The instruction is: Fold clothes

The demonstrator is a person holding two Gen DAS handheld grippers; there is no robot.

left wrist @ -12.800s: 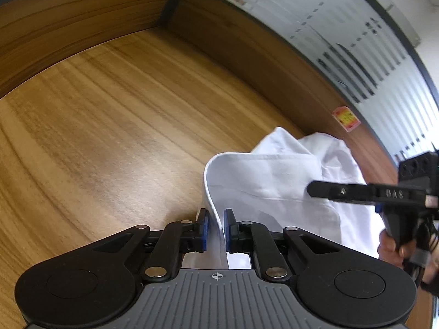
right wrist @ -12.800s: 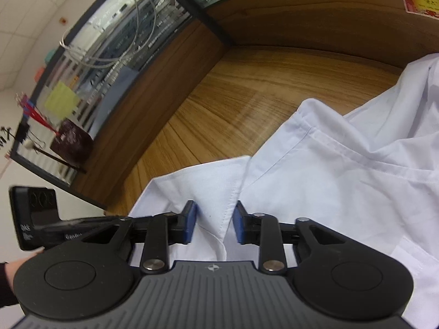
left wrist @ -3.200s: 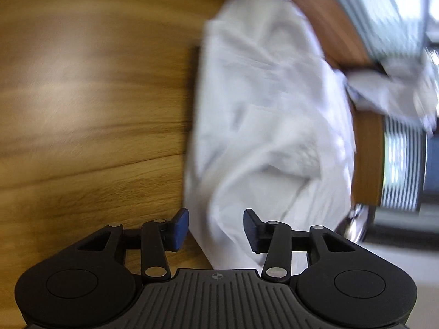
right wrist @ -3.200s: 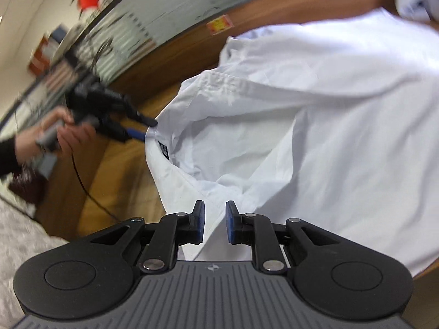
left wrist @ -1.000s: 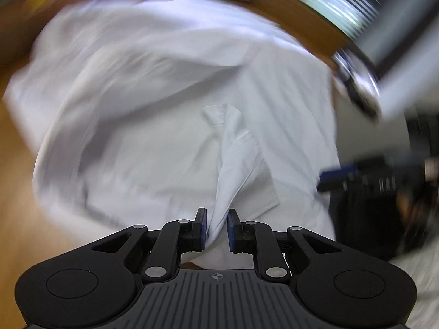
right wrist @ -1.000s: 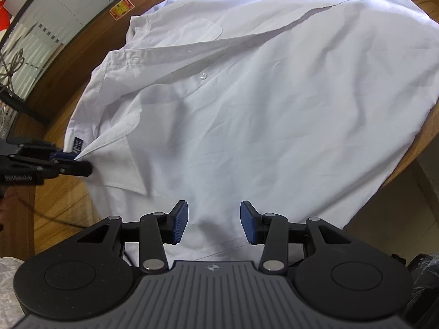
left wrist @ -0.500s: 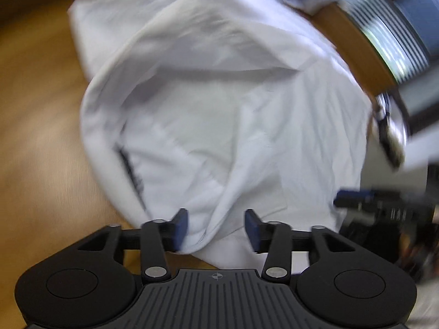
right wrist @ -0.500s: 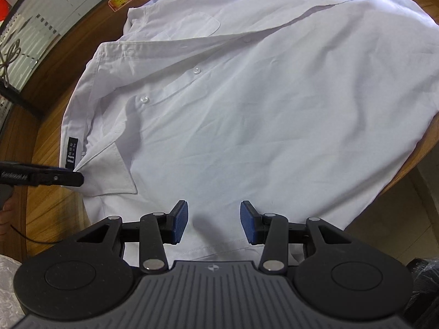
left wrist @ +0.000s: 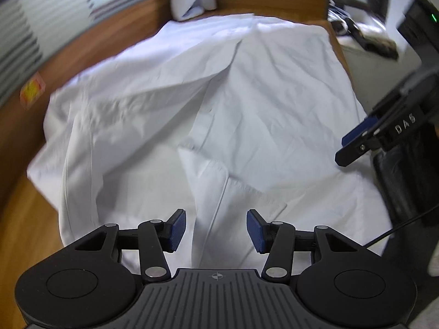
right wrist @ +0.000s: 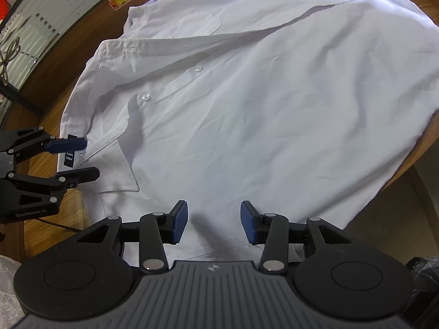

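Both jaws now wide open, empty: left gripper (left wrist: 216,226) let go collar (right wrist: 109,164) w/ shirt (right wrist: 260,96) spread flat on bench (right wrist: 49,93); ready for folding.

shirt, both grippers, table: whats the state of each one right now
white shirt: spread flat on the table, front up, placket partly open, collar at the left gripper's end
left gripper: open, over the collar, gripping nothing
right gripper: open, over the shirt's near edge, gripping nothing
wooden table: mostly covered by the shirt, which overhangs its edge
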